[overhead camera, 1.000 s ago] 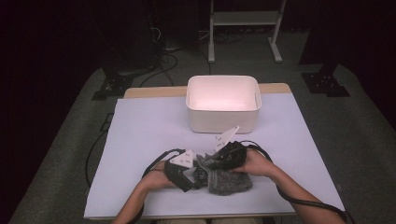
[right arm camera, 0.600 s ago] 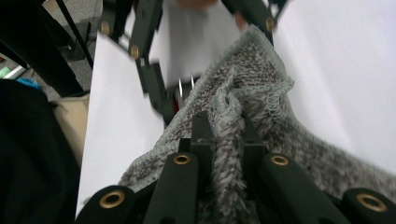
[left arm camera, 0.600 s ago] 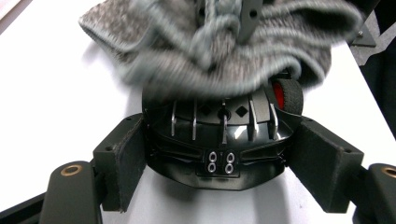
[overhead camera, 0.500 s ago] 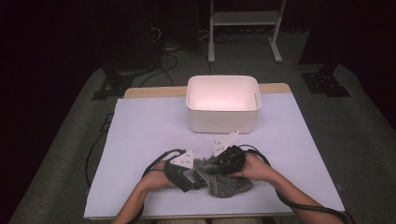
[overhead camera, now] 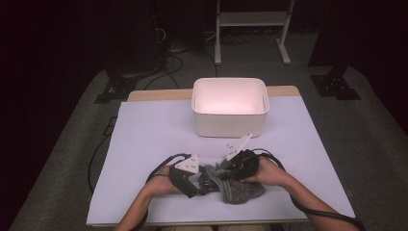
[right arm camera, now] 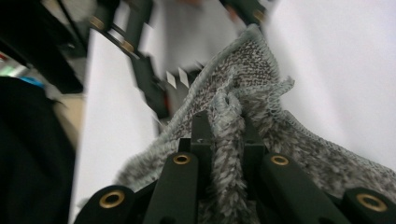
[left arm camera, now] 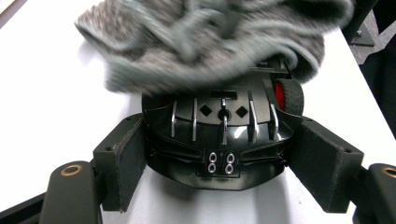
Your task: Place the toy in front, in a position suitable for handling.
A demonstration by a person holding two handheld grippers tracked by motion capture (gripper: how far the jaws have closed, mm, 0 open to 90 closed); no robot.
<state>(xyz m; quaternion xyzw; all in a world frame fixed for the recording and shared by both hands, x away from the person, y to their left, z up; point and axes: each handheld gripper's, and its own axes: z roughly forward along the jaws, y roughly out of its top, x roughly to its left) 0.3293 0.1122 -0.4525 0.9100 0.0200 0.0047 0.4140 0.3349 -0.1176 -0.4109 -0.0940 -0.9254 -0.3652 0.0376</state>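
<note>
A black toy car point(left arm camera: 223, 140) with red-hubbed wheels is seen at the near edge of the worktop point(overhead camera: 144, 144), clamped across its body between the two pads of the left tongs point(overhead camera: 202, 182), which stand fairly wide around it. A grey knitted cloth point(overhead camera: 240, 190) is draped over the far end of the car, and a fold of it is pinched tight in the narrow right tongs point(right arm camera: 227, 140), the jaws being nearly closed on the bunched fabric. The cloth appears to be rubbed or pulled over the car. If the cloth is pulled hard, the car could be dragged out of the left grip, since only its smooth sides are pressed by the pads. The loose knit could be snagged on a wheel point(left arm camera: 289, 95) or on the ridges of the body, so that the fold would be stripped from the right tongs. Both tongs are close together, so a collision is possible. The white bin point(overhead camera: 230, 107) stands well apart, farther back, and is not at risk.
</note>
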